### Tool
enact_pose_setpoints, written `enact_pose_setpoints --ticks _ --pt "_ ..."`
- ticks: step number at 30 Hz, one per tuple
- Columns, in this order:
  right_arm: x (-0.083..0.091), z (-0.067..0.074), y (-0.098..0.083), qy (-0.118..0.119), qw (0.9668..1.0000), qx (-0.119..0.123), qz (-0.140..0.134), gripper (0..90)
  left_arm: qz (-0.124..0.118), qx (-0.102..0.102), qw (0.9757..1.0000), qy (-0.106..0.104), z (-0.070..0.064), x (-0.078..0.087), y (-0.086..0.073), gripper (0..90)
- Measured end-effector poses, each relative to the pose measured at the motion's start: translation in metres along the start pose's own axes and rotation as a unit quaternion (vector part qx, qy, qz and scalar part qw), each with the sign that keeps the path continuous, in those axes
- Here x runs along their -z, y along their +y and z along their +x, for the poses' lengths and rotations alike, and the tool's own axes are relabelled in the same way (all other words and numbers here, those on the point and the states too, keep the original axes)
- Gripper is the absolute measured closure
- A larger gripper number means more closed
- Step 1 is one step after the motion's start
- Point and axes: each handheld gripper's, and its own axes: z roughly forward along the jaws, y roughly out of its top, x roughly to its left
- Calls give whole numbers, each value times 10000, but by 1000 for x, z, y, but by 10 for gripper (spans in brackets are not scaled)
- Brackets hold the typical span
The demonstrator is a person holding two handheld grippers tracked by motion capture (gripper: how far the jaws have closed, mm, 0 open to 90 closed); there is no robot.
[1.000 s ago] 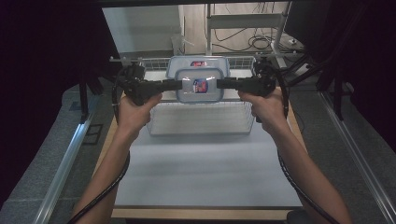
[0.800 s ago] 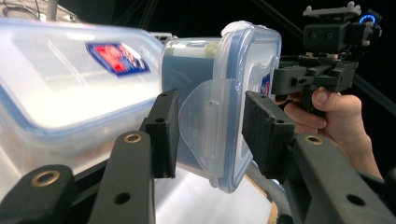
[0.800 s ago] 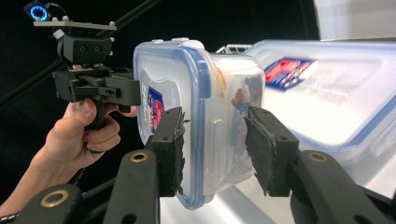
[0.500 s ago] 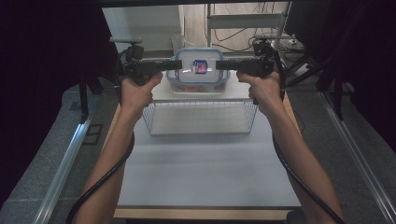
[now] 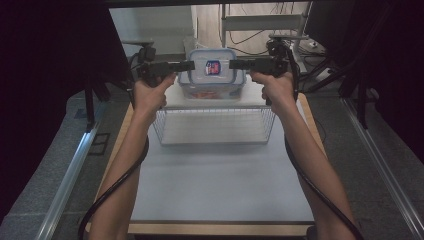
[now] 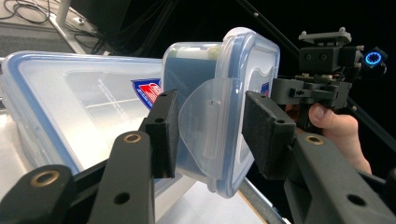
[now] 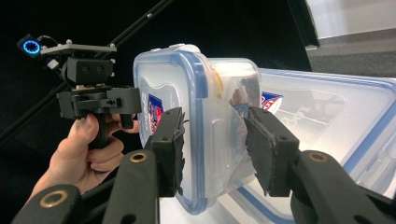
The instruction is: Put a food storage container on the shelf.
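Jaws on left gripper (image 5: pixel 187 65) clamped on left side flap of clear lidded food container (image 5: pixel 212 75), pads squeezing flap and lid edge top and bottom. Container held up in air between both hands, above far end of table (image 5: pixel 215 190), just past wire basket (image 5: pixel 214 125). Blue-rimmed lid, red-blue sticker on top. Right gripper (image 5: pixel 235 64) same deal, jaws pinching right flap. Second, bigger lidded container (image 6: pixel 70 98) sits right underneath in both gripper views. Both arms stretched out.
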Motion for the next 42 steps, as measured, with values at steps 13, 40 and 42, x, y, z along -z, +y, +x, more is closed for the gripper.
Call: enact_pose_setpoints --ticks 13,40,42 --pt "-8 -1 3 -429 9990 80 -49 506 138 -19 9986 509 -2 -11 3 534" --pt "-4 3 0 -1016 9895 990 -278 346 -129 -1077 9878 1115 -21 -10 -11 203" --pt "-2 3 -1 -950 9895 1049 -278 325 -115 -1217 9855 1173 -23 -9 -14 188"
